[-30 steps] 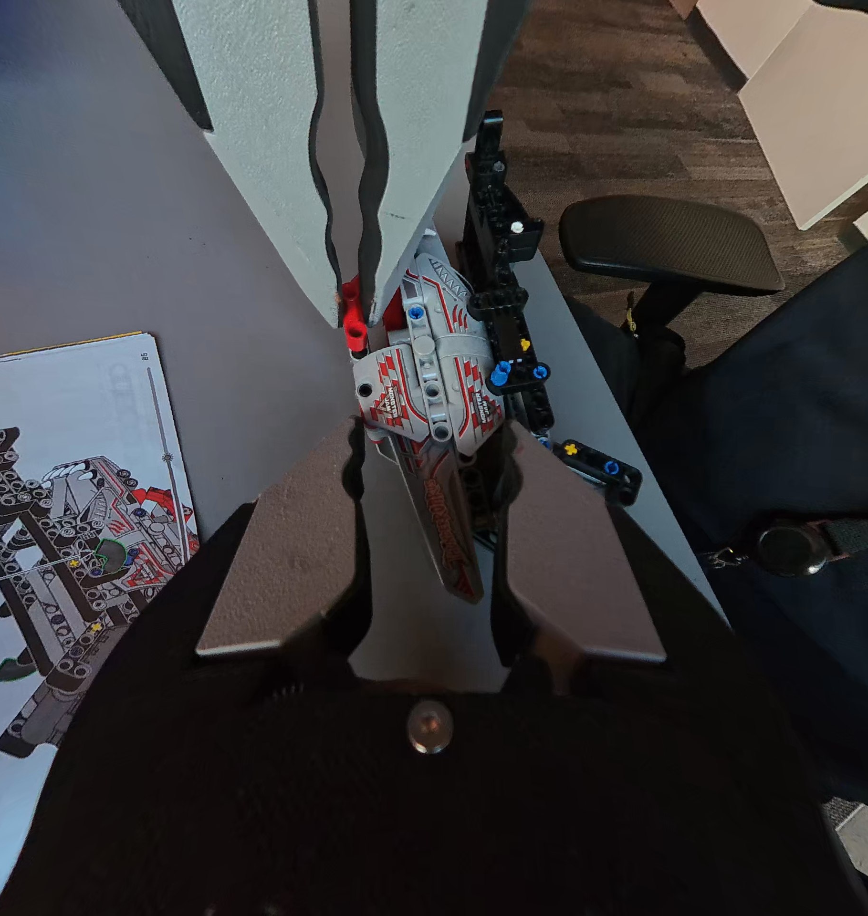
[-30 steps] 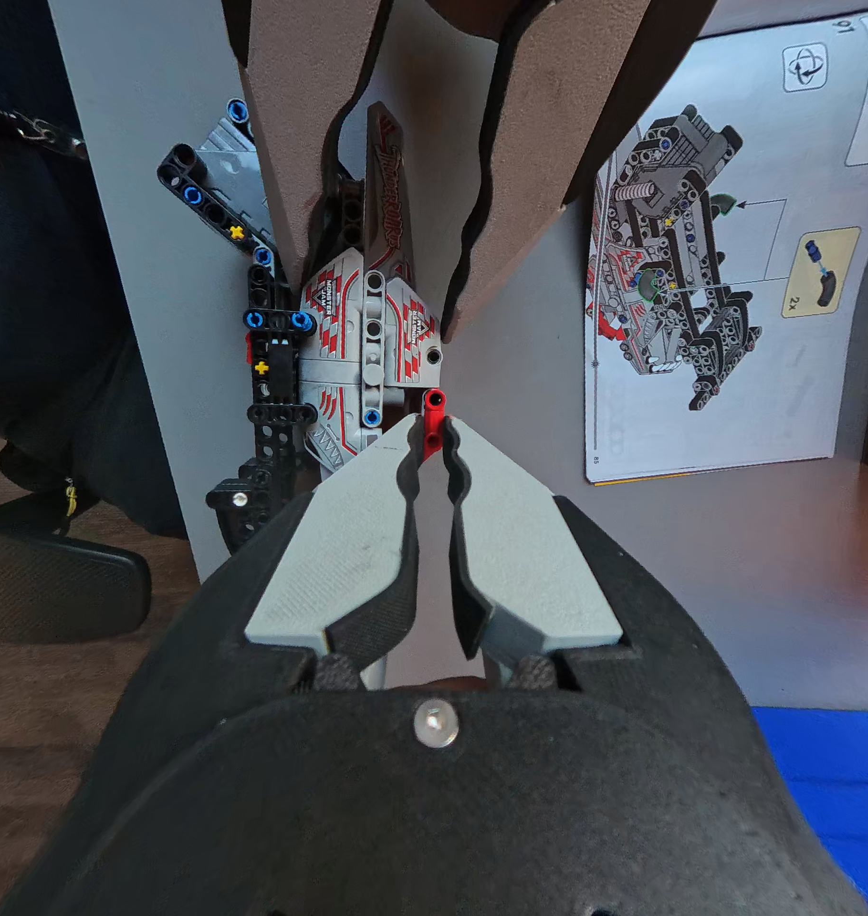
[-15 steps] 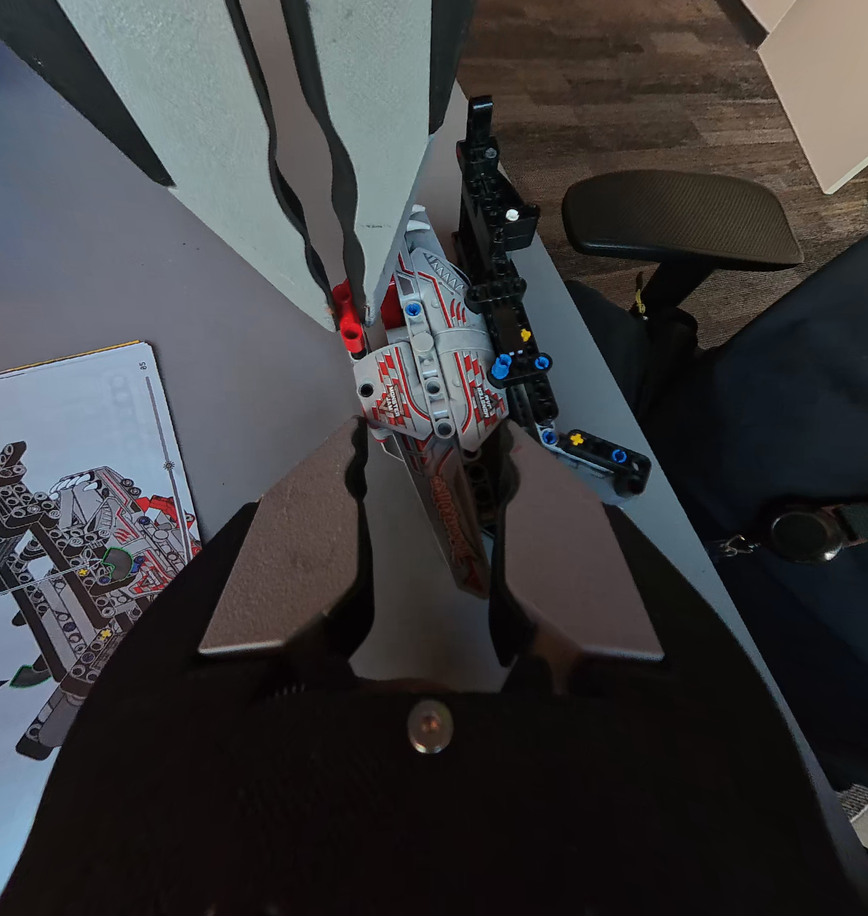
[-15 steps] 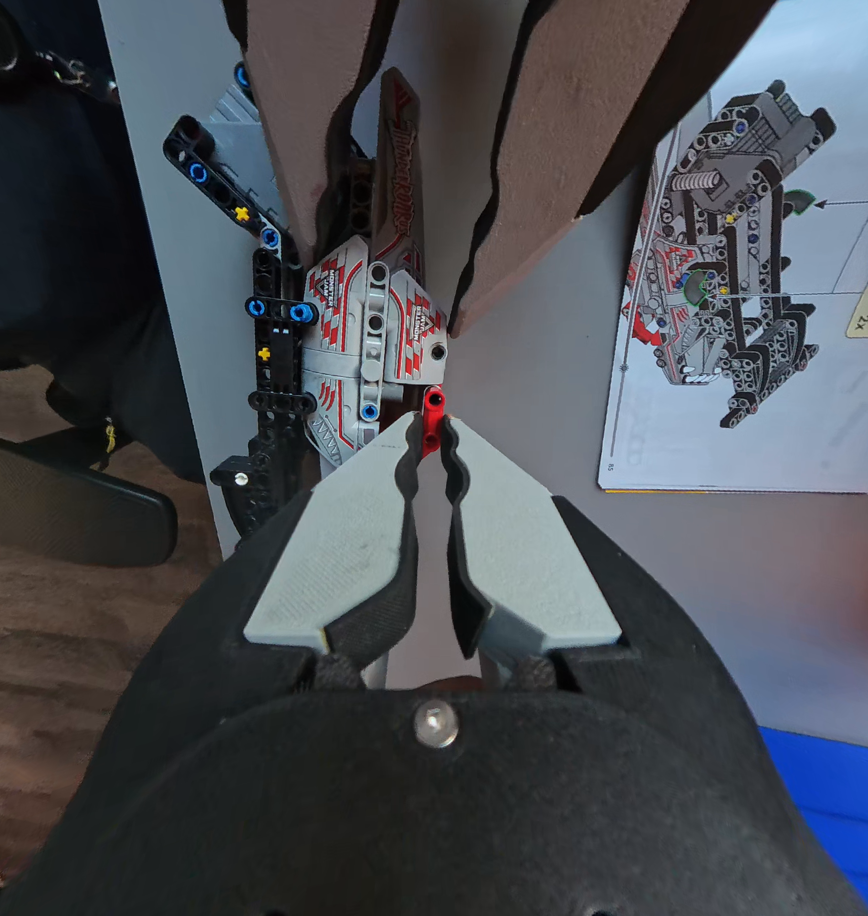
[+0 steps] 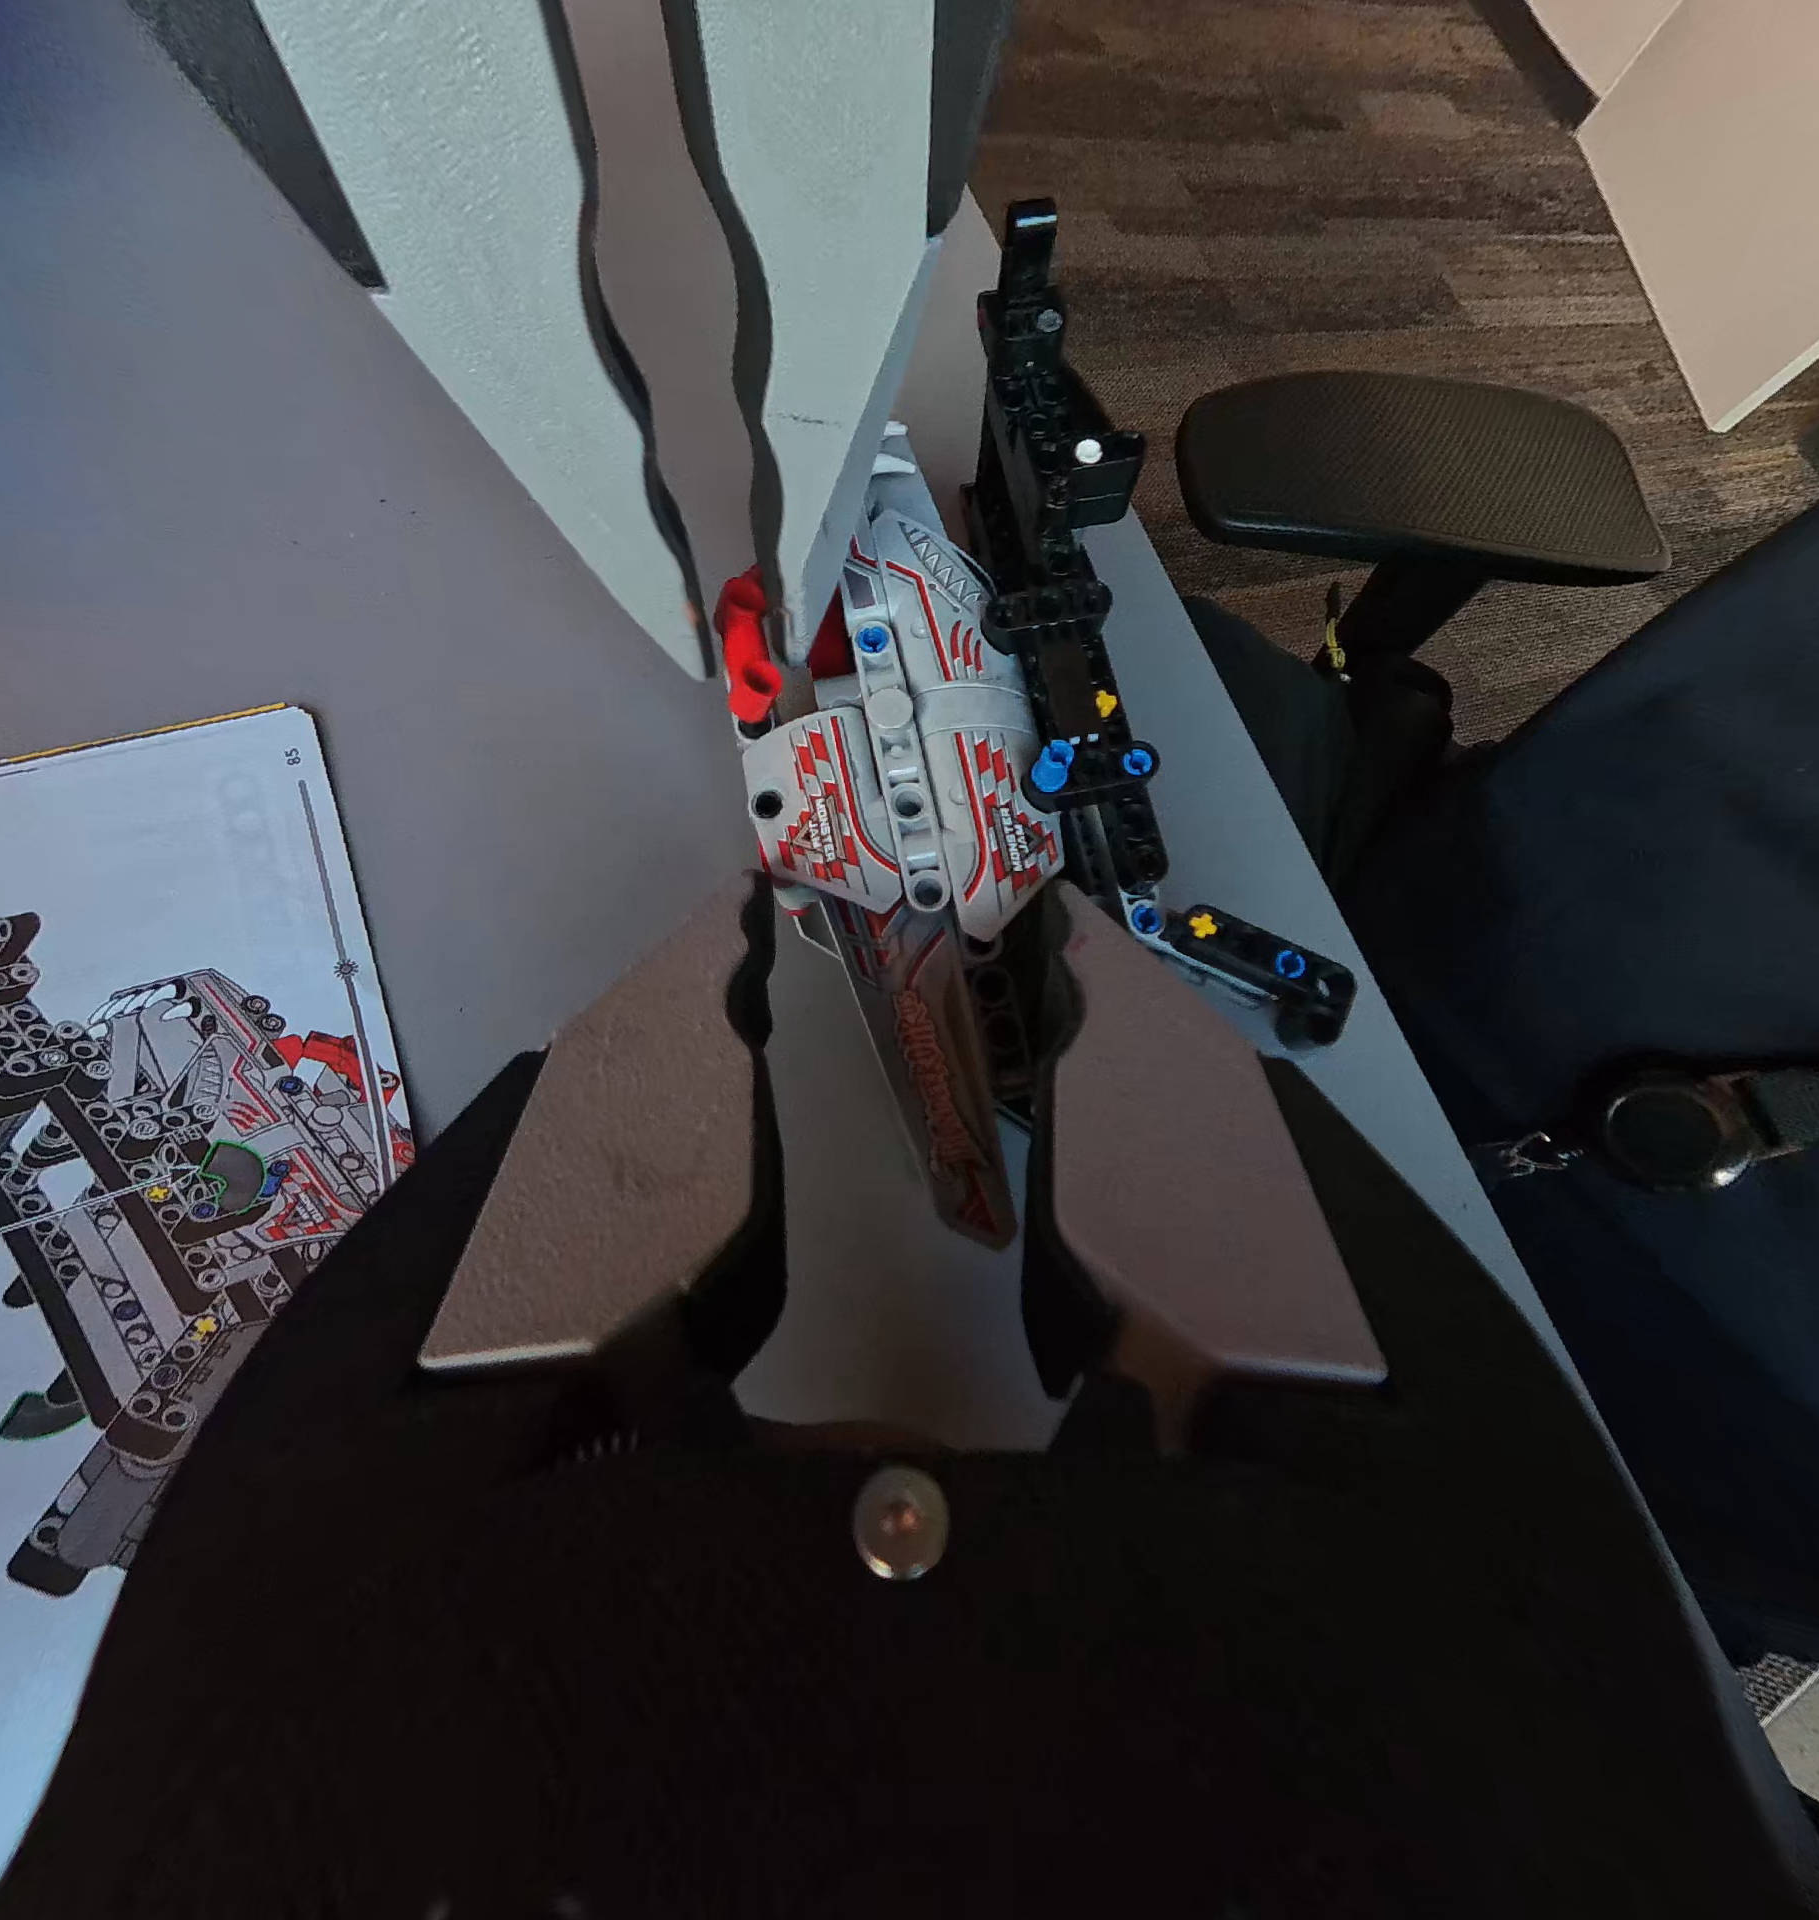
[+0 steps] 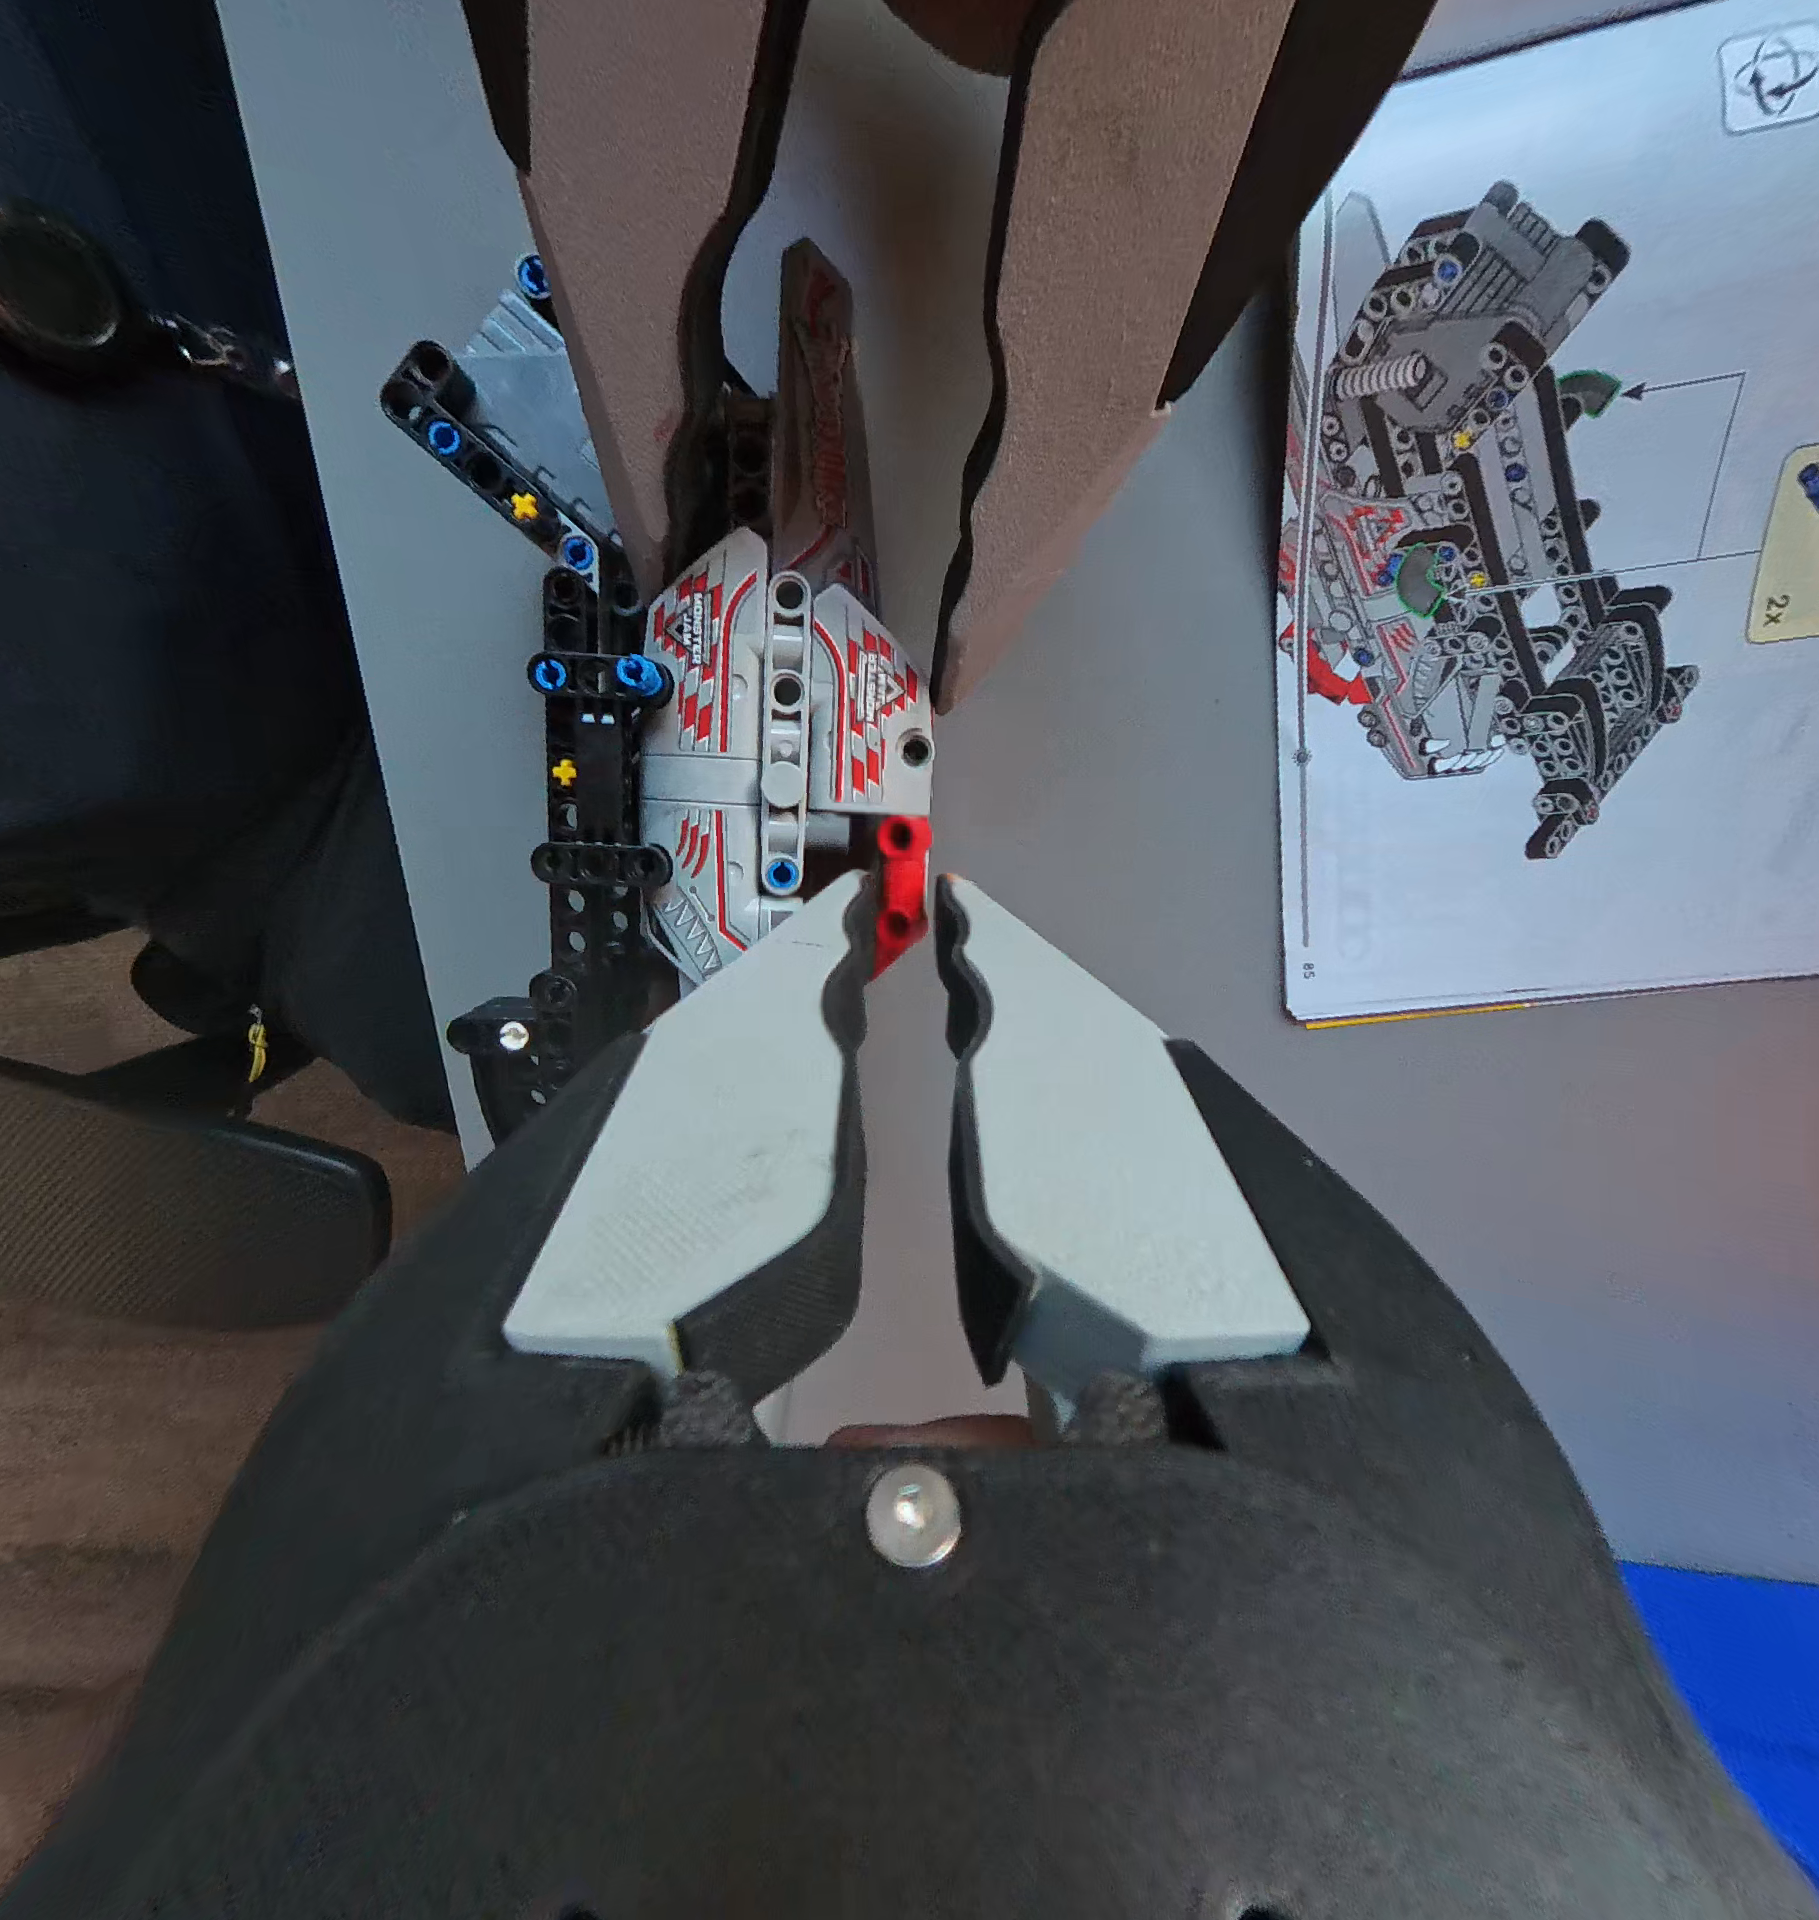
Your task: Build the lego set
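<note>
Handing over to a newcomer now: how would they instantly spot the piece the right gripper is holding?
Find the grey-and-red lego model at the table edge. At its near corner, the right gripper pinches a small red connector: the only solid red part, with two round holes.

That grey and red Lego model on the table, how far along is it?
Partly built: the Lego model already has grey and red decorated panels joined to a black beam frame. In hand: the left gripper steadies the model, while the right gripper pinches a small red connector at its edge, apparently not yet seated. The open instruction booklet pictures a much bigger vehicle, so plenty remains.
</note>
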The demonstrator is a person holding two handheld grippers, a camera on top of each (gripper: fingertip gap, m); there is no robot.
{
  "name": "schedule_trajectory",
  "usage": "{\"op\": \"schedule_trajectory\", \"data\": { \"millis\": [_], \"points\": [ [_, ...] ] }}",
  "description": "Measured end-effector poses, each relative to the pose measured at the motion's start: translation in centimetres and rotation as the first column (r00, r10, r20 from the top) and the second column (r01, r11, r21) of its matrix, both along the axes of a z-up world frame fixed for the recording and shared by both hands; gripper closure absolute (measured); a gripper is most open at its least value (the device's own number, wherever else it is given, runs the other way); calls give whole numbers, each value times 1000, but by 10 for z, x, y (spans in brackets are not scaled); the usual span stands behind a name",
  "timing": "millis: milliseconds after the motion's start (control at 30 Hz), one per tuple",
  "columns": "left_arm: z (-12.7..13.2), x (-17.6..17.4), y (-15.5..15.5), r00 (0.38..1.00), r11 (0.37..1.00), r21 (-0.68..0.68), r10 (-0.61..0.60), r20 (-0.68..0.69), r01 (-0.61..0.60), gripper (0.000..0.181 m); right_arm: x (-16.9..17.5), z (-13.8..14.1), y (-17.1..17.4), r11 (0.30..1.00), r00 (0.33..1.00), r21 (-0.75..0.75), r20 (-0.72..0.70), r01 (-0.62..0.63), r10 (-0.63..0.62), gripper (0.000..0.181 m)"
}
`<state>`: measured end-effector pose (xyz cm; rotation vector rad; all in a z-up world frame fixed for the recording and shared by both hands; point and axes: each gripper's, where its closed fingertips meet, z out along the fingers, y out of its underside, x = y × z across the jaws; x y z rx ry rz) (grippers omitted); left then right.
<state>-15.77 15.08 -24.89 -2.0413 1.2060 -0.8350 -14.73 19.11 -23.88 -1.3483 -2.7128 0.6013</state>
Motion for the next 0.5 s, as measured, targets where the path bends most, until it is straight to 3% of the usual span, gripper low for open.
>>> {"op": "schedule_trajectory", "data": {
  "millis": [67,267,367,500],
  "points": [
    [-1,0,-2,1000,1000,-8,-10,-2,10,145,-1,0,0,1000,1000,20,-28,-13,14,175],
    [0,-2,-3,1000,1000,-27,-13,11,13,142,2,7,2,1000,997,7,-75,26,-25,177],
    [18,-12,0,999,1000,1,7,51,-7,143,0,18,1,999,993,-21,-109,48,-50,177],
    [52,-17,22,983,982,121,131,130,-147,153,-5,28,-10,996,988,-73,-141,60,-70,177]
  ]
}}
